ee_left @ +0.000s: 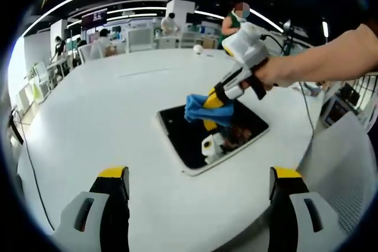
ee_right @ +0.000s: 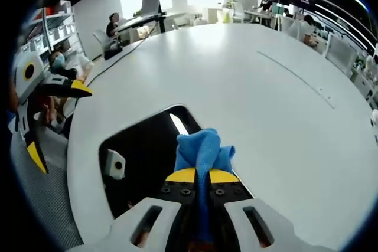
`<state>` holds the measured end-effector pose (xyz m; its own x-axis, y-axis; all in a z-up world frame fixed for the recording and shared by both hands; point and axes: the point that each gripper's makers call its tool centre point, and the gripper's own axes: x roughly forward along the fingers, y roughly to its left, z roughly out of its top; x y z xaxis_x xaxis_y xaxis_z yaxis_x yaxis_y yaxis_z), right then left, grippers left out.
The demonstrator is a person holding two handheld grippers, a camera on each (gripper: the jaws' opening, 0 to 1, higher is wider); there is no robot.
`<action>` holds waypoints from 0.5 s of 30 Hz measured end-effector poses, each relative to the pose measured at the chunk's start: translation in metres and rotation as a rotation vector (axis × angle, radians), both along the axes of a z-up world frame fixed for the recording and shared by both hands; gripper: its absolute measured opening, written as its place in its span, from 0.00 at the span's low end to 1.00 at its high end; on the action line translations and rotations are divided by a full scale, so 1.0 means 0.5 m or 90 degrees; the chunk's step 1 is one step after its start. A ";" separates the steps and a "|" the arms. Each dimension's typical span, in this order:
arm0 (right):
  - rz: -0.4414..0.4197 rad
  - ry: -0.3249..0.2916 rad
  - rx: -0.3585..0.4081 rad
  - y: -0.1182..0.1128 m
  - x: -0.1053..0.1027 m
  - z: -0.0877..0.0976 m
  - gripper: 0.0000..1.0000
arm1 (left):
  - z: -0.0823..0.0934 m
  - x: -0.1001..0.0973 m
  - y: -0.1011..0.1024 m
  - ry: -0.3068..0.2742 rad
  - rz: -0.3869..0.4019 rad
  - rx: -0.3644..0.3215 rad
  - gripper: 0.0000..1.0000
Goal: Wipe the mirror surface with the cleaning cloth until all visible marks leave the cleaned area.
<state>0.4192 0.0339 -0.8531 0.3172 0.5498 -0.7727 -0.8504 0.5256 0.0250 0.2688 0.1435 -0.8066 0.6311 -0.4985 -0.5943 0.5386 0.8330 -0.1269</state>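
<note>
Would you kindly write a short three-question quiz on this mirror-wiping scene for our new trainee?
1. True or false: the left gripper is holding the blue cloth.
2. Which surface does the mirror lie on? A) a white table B) a wooden shelf C) the floor
3. Fill in: the right gripper has its jaws ____ on the cloth.

Key
1. False: its jaws stand apart and empty, back from the mirror.
2. A
3. Shut; the cloth sits pinched between the yellow-tipped jaws above the mirror's dark glass.
</note>
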 end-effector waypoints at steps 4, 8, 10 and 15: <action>-0.008 0.001 0.000 0.001 0.015 0.000 0.00 | -0.002 0.001 0.001 0.000 0.000 0.001 0.99; -0.003 0.000 -0.004 0.003 0.017 0.001 0.00 | -0.004 0.003 0.003 0.000 0.002 0.000 0.99; -0.002 0.001 -0.006 0.003 0.017 0.000 0.00 | -0.003 0.003 0.003 0.000 0.003 0.000 0.99; -0.004 -0.004 -0.005 0.003 0.015 0.002 0.00 | -0.002 0.003 0.002 -0.001 0.002 0.000 0.99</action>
<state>0.4265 0.0354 -0.8521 0.3255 0.5414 -0.7752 -0.8474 0.5307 0.0149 0.2701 0.1445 -0.8076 0.6336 -0.4960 -0.5938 0.5355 0.8350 -0.1261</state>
